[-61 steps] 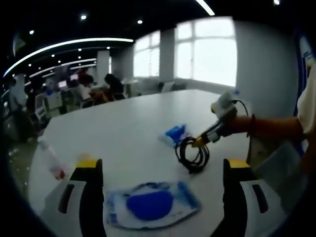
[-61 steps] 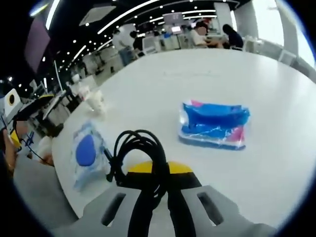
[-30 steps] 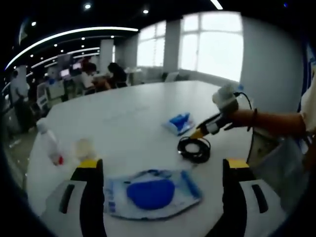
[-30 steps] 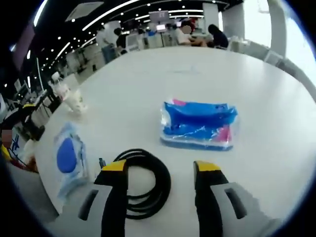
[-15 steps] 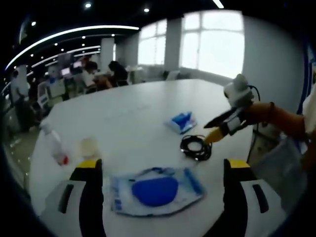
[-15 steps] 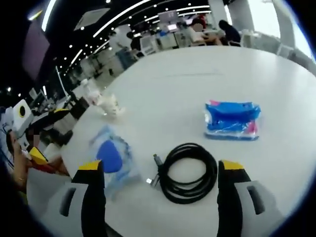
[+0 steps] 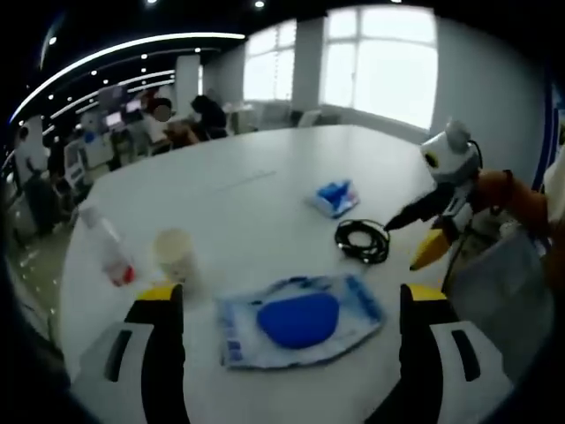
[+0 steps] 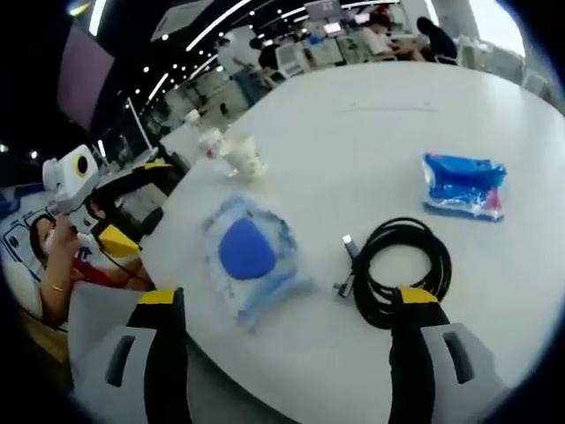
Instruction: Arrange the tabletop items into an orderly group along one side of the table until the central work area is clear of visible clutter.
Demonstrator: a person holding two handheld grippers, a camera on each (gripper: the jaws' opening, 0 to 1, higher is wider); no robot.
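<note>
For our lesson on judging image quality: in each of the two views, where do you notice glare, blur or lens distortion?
Left gripper view: the windows are blown out white, the table edge bows from the fisheye lens, and the bottle looks soft. Right gripper view: ceiling lights streak in curves, while the cable near the middle is fairly sharp.

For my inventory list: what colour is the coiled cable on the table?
Black. The coiled cable shows best in the right gripper view, lying on the white table.
</note>
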